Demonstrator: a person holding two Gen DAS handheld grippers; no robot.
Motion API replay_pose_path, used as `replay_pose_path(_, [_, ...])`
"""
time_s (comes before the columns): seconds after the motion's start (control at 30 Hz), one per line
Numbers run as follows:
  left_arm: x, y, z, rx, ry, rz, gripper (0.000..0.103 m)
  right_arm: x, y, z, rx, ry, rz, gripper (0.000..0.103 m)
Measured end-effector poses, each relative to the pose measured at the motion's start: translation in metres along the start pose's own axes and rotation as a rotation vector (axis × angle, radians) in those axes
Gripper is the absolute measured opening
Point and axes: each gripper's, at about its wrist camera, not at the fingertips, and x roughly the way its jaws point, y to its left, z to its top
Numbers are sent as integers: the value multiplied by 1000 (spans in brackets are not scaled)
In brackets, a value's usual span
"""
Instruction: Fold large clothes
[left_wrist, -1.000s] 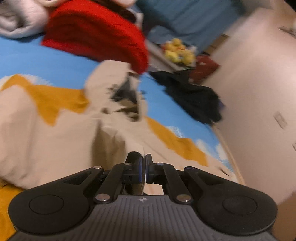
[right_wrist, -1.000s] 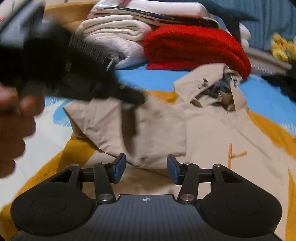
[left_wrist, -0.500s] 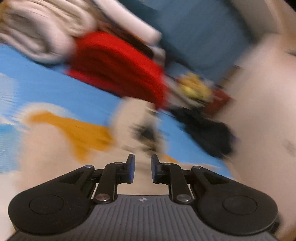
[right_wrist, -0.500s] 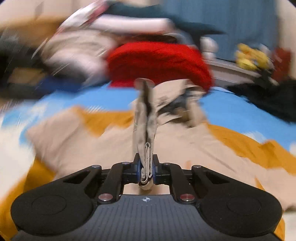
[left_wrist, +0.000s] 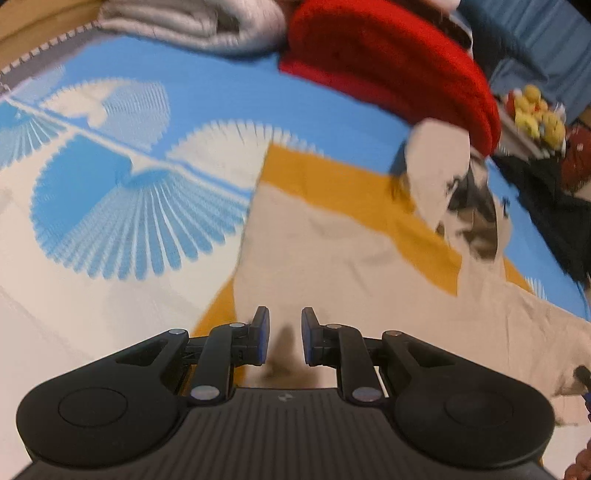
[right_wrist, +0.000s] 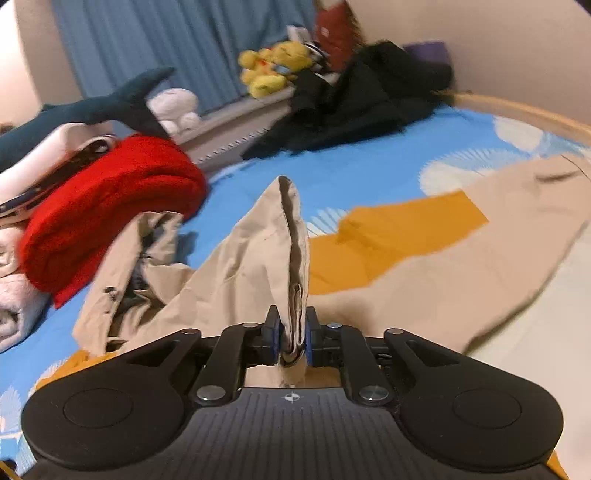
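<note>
**Sleeve up, other hand idle**

The left gripper (left_wrist: 283, 334) hovers with jaws apart over the beige coat (left_wrist: 332, 266) spread mid-bed. The right gripper (right_wrist: 293, 334) pinches a coat fold; carry it across low, keeping tension even.

A second ago our left tongs (left_wrist: 283, 341) were clamped on the beige coat (left_wrist: 351, 266); now they stand parted above it, holding nothing; our right tongs (right_wrist: 292, 336), then parted and empty, have closed on a fold of the coat (right_wrist: 255, 266) and swung toward the black clothes (right_wrist: 354, 107).
</note>
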Motion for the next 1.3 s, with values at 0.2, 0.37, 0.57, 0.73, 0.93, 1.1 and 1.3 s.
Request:
replay_pose_path(0.2, [29, 10, -16, -9, 132, 54, 26, -2, -17, -3, 56, -12, -92, 25])
replay_pose_path(0.37, [24, 4, -16, 32, 103, 86, 26, 13, -33, -6, 151, 79, -72, 43])
replay_pose_path(0.57, [36, 16, -18, 7, 153, 106, 14, 42, -54, -28, 350, 270, -25, 44])
replay_pose_path(0.73, [31, 12, -16, 46, 144, 122, 15, 57, -64, -34, 433, 299, 0, 44])
replay_pose_path(0.93, [31, 5, -14, 60, 142, 124, 15, 60, -68, -27, 419, 251, 46, 9])
replay_pose_path(1.1, [34, 3, -15, 66, 154, 113, 16, 31, -56, -12, 392, 160, -5, 8])
replay_pose_path(1.3, [22, -6, -12, 71, 99, 94, 36, 27, -49, -16, 288, 136, -281, 25])
